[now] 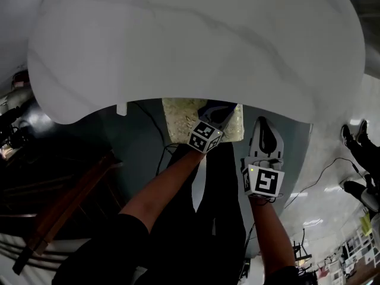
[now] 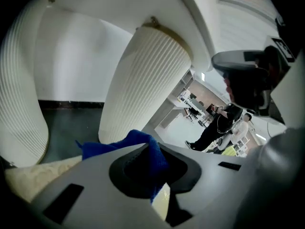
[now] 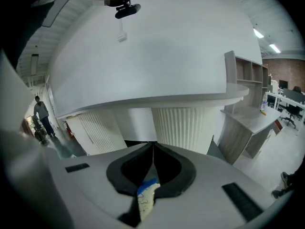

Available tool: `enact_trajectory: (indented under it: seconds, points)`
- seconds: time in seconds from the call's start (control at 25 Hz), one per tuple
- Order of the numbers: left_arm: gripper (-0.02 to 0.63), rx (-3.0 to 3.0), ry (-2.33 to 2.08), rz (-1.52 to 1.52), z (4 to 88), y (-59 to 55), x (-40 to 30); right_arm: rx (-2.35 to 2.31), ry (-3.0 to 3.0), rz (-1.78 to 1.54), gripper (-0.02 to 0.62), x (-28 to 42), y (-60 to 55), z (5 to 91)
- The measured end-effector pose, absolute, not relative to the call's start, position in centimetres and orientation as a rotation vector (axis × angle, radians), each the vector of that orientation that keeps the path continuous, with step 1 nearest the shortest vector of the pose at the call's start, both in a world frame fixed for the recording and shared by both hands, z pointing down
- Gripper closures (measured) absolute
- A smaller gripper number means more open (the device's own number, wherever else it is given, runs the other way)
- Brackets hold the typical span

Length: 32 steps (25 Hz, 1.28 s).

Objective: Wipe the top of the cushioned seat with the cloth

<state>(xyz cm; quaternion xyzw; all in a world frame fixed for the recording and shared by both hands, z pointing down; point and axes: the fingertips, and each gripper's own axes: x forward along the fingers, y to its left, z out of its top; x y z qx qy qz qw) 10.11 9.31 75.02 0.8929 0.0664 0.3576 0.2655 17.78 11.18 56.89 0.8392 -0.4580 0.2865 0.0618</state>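
Left gripper (image 1: 212, 125) clamped on cloth (image 2: 119, 144), over seat (image 1: 178, 120) at 12 o'clock; right gripper (image 1: 263, 126) closed on nothing at 4 o'clock. Likely risk: bumping table (image 1: 196, 46) rim overhead on forward strokes, jarring cloth loose.

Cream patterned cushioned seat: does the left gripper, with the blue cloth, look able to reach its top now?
Probably yes. The left gripper, shut on the blue cloth, is right over the cream patterned cushioned seat. Only the white table top overhangs the seat's far part and might hinder it there.
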Motion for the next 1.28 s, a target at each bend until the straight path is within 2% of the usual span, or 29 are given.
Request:
enact_trajectory:
  seconds: [0.32,0.68,0.96,1.28]
  points:
    - [0.569,2.489,0.009,0.878,67.7,2.4,0.1,2.477,-1.528,0.744,0.557,13.7,6.3,53.0]
    - [0.569,2.396,-0.413,0.740,63.7,-5.6,-14.6,2.251,-1.684,0.750,0.557,2.9,2.8,52.0]
    - [0.569,2.379,-0.504,0.816,66.3,-7.4,-21.8,2.201,-1.731,0.775,0.557,-1.9,0.0,52.2]
    - [0.569,2.329,-0.481,0.872,72.3,-5.1,-24.1,2.224,-1.718,0.770,0.557,-4.3,-1.5,54.3]
